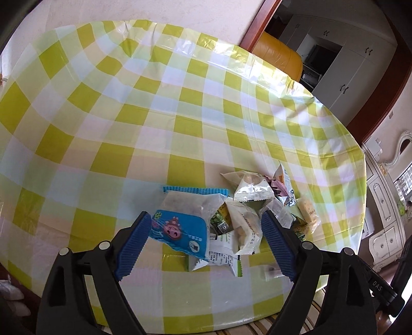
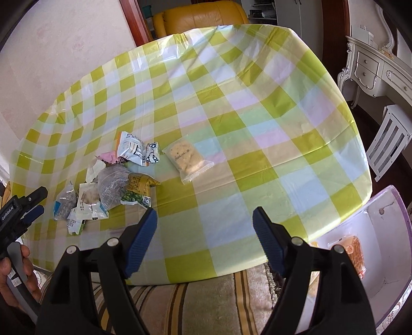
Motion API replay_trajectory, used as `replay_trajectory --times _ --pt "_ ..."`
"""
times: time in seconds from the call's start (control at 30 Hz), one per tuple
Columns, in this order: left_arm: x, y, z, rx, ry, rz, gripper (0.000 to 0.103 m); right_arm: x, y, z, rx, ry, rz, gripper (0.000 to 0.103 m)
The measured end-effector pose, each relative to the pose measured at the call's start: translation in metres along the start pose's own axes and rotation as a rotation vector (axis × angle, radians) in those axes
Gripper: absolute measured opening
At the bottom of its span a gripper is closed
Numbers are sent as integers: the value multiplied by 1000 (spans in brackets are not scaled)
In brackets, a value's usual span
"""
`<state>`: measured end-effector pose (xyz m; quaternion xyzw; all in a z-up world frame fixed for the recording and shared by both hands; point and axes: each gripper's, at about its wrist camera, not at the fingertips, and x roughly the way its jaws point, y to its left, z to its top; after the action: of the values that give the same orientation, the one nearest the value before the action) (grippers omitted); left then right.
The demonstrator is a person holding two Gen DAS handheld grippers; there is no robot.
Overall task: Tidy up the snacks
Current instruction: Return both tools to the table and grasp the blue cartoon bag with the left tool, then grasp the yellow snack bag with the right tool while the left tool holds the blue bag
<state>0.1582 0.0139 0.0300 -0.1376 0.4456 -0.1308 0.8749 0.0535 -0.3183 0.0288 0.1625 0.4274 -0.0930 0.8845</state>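
Two grippers show, both with blue ribbed pads spread wide and nothing between them. The left gripper [image 1: 204, 226] hovers low over the heap of snack packets [image 1: 239, 206], its pads flanking a blue packet [image 1: 180, 232] printed with a pink cartoon pig and a white packet [image 1: 246, 229] beside it. The right gripper [image 2: 204, 226] hangs over bare tablecloth [image 2: 231, 108] near the table's front edge, well apart from the heap. A clear packet of pale biscuits [image 2: 186, 157] lies alone, stamped with what looks like a date, too blurred to trust. A pale box [image 2: 386, 232] off the table's right corner holds an orange-wrapped snack [image 2: 354, 251]. The cloth is yellow-green check; behind stand a mustard leather chair [image 2: 203, 15] and white carved furniture [image 2: 376, 67].
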Motion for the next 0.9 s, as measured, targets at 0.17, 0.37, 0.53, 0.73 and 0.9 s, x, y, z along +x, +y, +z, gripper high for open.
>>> replay_trajectory --times 0.17,0.37,0.53,0.73,0.9 --pt "20 17 3 -13 76 -21 84 11 18 7 17 -14 54 77" --pt "40 26 -1 -33 130 -50 84 29 42 12 -8 4 79 77" --pt "46 27 -3 -15 137 -45 80 47 55 14 -13 33 88 77" --pt "53 31 -4 -14 147 -47 69 66 60 16 11 70 89 77" --pt "52 29 -4 3 140 -42 64 77 66 17 7 92 85 77"
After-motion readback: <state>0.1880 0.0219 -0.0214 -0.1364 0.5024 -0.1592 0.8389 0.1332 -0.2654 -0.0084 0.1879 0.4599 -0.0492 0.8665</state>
